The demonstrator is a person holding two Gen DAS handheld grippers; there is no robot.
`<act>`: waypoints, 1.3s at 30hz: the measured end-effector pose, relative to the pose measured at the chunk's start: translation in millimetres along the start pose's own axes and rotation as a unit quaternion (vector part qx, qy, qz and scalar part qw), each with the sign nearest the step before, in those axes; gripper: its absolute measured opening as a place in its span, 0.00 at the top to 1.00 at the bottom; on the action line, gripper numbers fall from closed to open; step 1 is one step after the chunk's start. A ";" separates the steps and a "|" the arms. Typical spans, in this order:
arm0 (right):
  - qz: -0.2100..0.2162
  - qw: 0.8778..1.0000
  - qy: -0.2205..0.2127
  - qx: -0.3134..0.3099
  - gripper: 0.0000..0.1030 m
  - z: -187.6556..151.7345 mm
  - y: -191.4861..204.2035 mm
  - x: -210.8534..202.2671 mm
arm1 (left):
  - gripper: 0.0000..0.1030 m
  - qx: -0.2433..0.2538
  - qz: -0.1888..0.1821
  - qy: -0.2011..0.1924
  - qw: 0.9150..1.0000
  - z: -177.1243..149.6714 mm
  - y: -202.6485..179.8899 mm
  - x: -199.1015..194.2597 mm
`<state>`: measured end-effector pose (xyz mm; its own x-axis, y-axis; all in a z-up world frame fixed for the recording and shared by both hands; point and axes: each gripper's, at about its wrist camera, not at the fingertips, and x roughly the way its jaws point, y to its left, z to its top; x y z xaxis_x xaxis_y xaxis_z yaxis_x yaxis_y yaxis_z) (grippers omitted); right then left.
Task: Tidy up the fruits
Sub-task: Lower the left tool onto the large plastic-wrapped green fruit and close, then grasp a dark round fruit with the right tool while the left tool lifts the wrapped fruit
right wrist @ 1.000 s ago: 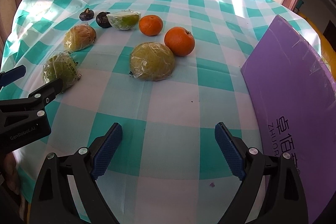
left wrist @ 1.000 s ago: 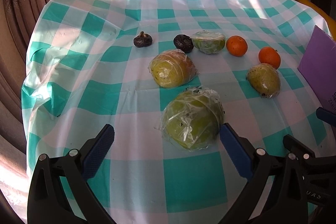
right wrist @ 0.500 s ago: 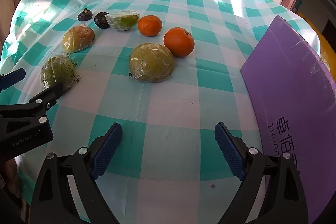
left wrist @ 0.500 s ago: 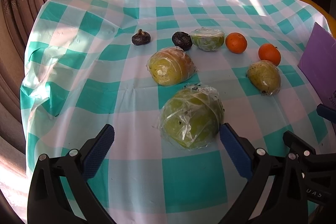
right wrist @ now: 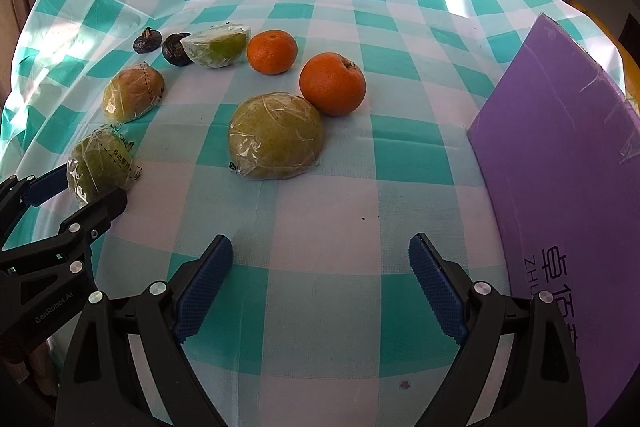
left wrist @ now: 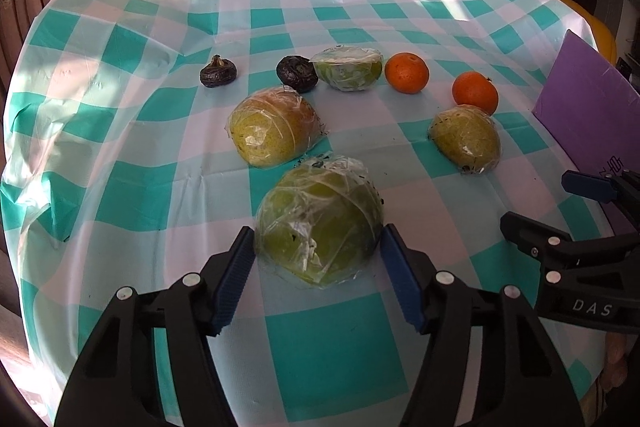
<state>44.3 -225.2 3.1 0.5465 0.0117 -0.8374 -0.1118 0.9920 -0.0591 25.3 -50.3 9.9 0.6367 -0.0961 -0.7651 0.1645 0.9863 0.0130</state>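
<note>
The left gripper (left wrist: 318, 263) sits low over the checked tablecloth (left wrist: 132, 195) with its blue pads (left wrist: 236, 279) close on either side of the nearest wrapped green fruit (left wrist: 320, 227); whether the pads press the film cannot be told. Beyond it lie a second wrapped fruit (left wrist: 274, 131), two dark fruits (left wrist: 218, 73) (left wrist: 297, 73), a wrapped half fruit (left wrist: 348, 68), two oranges (left wrist: 407, 73) (left wrist: 475, 92) and a third wrapped fruit (left wrist: 466, 139). The purple board (left wrist: 588, 107) lies at the right.

In the right wrist view, the right gripper (right wrist: 320, 283) hangs with its fingers wide apart over bare cloth, holding nothing. A wrapped fruit (right wrist: 276, 141) rests well ahead of it, touching the larger orange (right wrist: 332, 83). At the left edge the left gripper (right wrist: 80, 187) brackets its wrapped fruit (right wrist: 100, 165).
</note>
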 end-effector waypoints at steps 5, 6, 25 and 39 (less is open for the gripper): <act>0.026 0.999 0.019 0.032 0.16 10.3 -14.9 7.8 | 0.41 -0.003 -0.011 -0.002 1.000 1.5 2.8 -1.0; 0.031 0.999 0.019 0.037 0.16 13.0 -18.2 7.7 | 0.42 -0.008 -0.017 -0.003 1.000 1.6 4.9 -1.7; 0.074 0.996 0.000 0.047 0.16 60.9 -8.7 21.6 | 0.42 -0.061 -0.041 -0.026 0.997 11.4 34.3 -10.2; 0.062 0.997 -0.034 0.035 0.16 87.0 -1.1 13.8 | 0.42 -0.085 -0.044 -0.033 0.995 14.4 52.6 -11.3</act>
<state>124.2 -215.2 38.9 0.5871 0.1412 -0.7971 -0.1246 0.9887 0.0833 37.6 0.7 28.6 0.6740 -0.1862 -0.7149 0.0962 0.9816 -0.1650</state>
